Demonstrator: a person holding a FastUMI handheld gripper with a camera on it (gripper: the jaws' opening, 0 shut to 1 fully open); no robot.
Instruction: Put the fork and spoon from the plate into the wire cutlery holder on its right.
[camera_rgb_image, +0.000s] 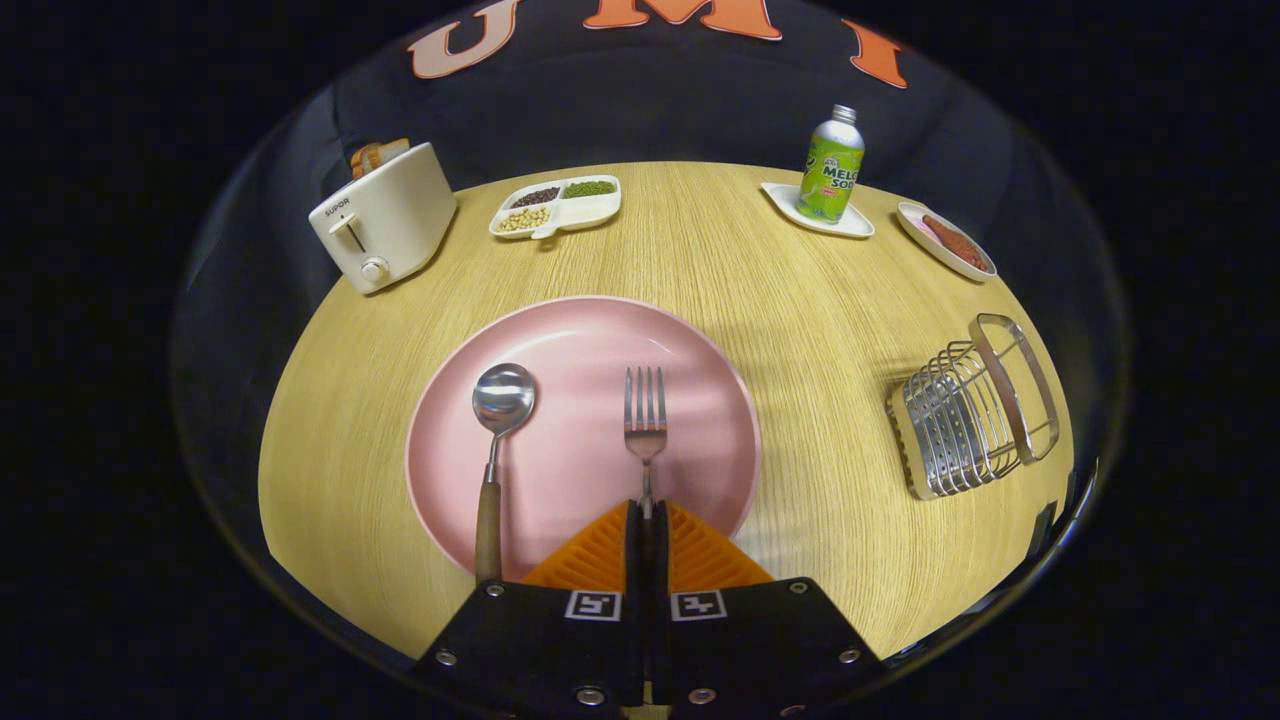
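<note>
At about ten o'clock on the round wooden table (700, 260) stands a cream toaster (385, 218) with bread in its slot, and just past it toward eleven a divided dish (557, 206) of beans and seeds; neither is near the work, so they pose little risk. Nearer, filling the middle of the table, lies the pink plate (585, 440). On its left half the spoon (495, 450) rests with its bowl toward twelve o'clock and its wooden handle running back over the rim at six. Just to its right the fork (646, 420) lies tines toward twelve, and its handle runs straight into the gripper (646, 520), whose fingers are pressed together on that handle, apparently clamping it near its rear end. Held so far back, the fork may pivot or droop when lifted, and a thin smooth handle could slip out of the pads; the tines might also drag on the plate and shove it. A wide swing might clip the spoon and knock it off the plate. Farther right, at one o'clock, a green soda bottle (832, 165) stands on a small white tray (818, 212), with a small dish (946, 240) holding something reddish beside it. At three o'clock sits the wire cutlery holder (975, 405), seemingly empty; its narrow opening looks easy to miss, and a tilted fork could catch the wires or tip it
</note>
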